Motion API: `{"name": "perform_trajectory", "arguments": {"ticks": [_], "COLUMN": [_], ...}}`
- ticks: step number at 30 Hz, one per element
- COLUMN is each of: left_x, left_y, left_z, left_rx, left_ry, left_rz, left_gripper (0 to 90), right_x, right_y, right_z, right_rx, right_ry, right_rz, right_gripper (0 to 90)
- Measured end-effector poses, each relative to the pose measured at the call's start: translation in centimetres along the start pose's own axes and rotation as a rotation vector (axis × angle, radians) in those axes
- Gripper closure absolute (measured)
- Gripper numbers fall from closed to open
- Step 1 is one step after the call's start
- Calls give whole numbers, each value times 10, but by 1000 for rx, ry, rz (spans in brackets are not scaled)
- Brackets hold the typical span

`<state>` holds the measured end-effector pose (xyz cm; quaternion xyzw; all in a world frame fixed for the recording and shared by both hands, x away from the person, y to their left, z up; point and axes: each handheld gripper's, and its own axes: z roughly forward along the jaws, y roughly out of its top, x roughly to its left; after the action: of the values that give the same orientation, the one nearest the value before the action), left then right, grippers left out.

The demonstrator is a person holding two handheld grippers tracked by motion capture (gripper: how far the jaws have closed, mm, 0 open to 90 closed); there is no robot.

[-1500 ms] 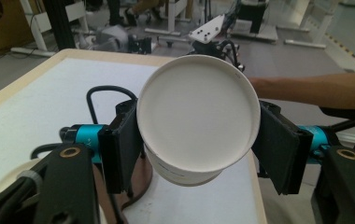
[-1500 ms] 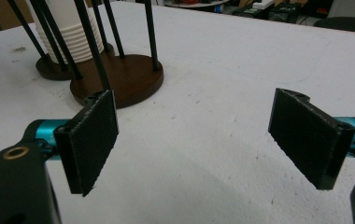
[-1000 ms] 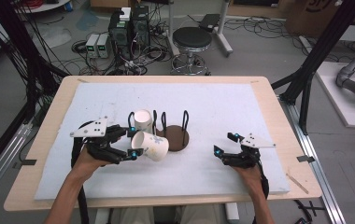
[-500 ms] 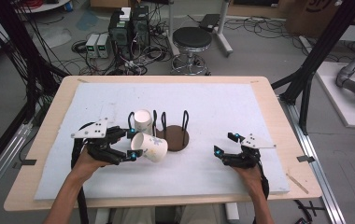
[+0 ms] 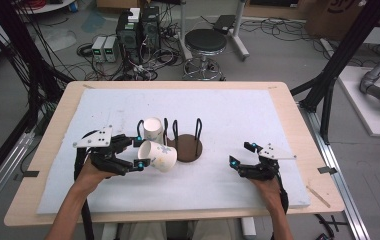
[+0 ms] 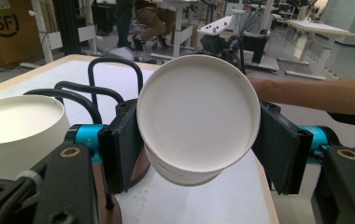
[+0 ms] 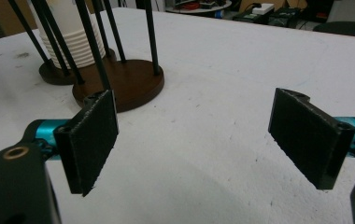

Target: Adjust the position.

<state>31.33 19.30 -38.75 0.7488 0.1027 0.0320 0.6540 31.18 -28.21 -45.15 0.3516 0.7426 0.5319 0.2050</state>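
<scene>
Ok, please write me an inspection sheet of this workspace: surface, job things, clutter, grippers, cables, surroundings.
Surface: white mat on a wooden table.
Job things: paper cup held on its side; cup stack in one holder; second holder without cups.
Clutter: nothing seen on the mat.
Grippers: left gripper shut on the paper cup, jaws on its sides; right gripper open, holding nothing, low over the mat.
Cables: black cables hang at the left frame; more lie on the floor.
Surroundings: stool, computers, boxes.
</scene>
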Motion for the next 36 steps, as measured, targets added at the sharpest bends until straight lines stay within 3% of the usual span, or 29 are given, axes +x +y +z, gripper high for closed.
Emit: {"name": "perform_trajectory", "arguments": {"ticks": [7, 12, 13, 17, 28, 34, 36], "left_x": [1, 1, 1, 1, -1, -4, -6], "left_y": [-1, -1, -1, -1, -2, 0, 2], "left_z": [2, 3, 3, 5, 13, 25, 33], "left_rx": [5, 4, 2, 3, 19, 27, 35], "left_ry": [-3, -2, -2, -8, -24, -47, -63], "left_rz": [-7, -4, -6, -10, -11, -7, 0], "left_gripper": [360, 360, 360, 360, 360, 360, 360], "right_x": [-2, -4, -2, 5, 11, 16, 21], "right_y": [1, 4, 8, 23, 57, 70, 78], "right_z": [0, 2, 1, 0, -2, 2, 7], "right_rx": [8, 24, 22, 13, 17, 31, 47], "right_ry": [37, 95, 137, 215, 348, 425, 492], "right_rz": [0, 3, -6, -41, -100, -129, -141], "right_gripper": [163, 164, 164, 164, 164, 164, 164]}}
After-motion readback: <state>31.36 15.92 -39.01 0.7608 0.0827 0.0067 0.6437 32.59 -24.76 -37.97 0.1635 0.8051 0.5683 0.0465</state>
